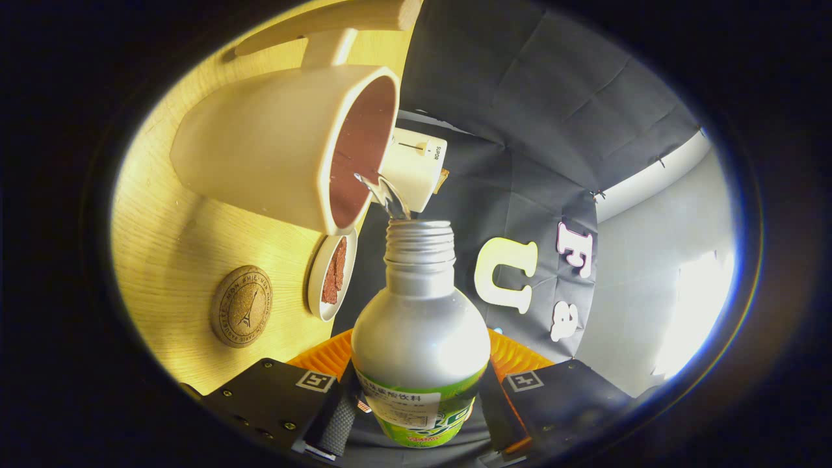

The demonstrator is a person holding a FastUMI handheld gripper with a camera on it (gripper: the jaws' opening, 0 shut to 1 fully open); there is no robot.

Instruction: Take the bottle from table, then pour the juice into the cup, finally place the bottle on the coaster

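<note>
warm bright light on the wooden table (169,260), glare on the bottle (421,338), fisheye bending and blurring toward the edges.

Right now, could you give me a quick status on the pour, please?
Gripper shut on bottle, tipped. Juice stream running into cup. Coaster beside it, free. Nothing blocking.

Glossy metal bottle (420,325) — matt wood table (169,253)

the silver bottle (420,325) with a green label is held uncapped between the jaws, tipped so clear liquid (388,195) is poured from its threaded mouth into the cream cup (286,146). the round cork coaster (241,306) is seen on the wooden tabletop (169,247), beside the cup.
</note>
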